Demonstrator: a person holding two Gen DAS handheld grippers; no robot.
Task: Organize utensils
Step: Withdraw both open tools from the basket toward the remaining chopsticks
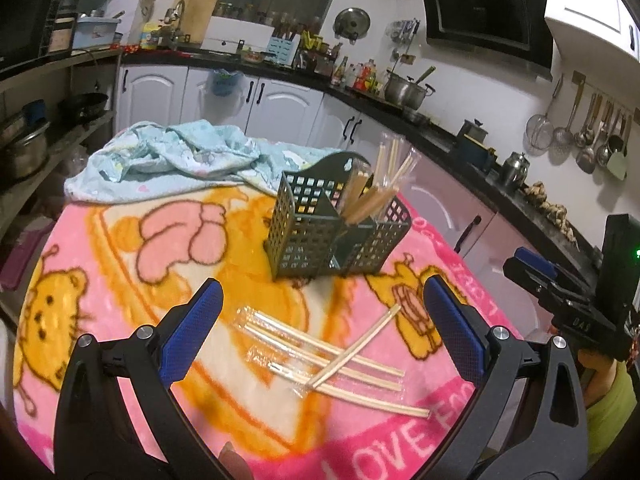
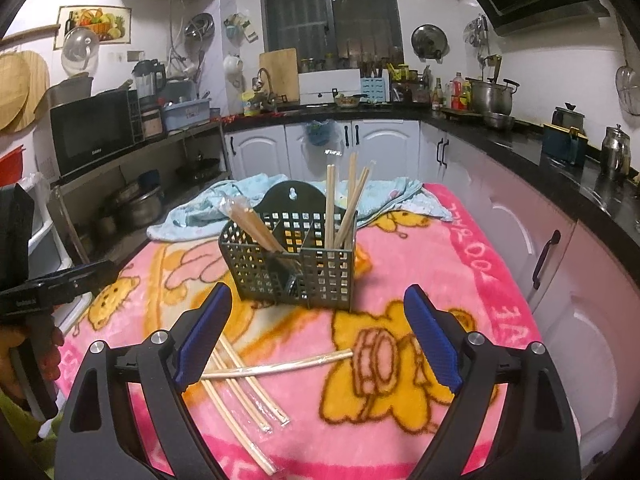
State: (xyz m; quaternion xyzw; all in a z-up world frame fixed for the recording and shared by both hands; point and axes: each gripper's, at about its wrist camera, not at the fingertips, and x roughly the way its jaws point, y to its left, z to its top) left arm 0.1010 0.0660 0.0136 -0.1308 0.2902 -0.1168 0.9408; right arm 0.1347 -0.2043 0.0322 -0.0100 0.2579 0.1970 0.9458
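A dark green lattice utensil caddy (image 1: 316,236) (image 2: 288,268) stands on the pink cartoon blanket (image 1: 120,272) (image 2: 440,280). Wrapped chopsticks (image 1: 380,184) (image 2: 340,208) stand in its compartments, darker ones (image 2: 256,224) in another. Several wrapped chopstick pairs (image 1: 332,356) (image 2: 248,376) lie loose on the blanket in front of it, one crossed over the others. My left gripper (image 1: 320,304) is open and empty, above the loose chopsticks. My right gripper (image 2: 318,312) is open and empty, just right of them; it also shows in the left wrist view (image 1: 560,296).
A crumpled light blue cloth (image 1: 168,160) (image 2: 248,196) lies behind the caddy. Kitchen cabinets (image 2: 520,240) and a black counter (image 2: 520,148) run along the right and back. Shelves with pots (image 1: 32,148) stand on the left.
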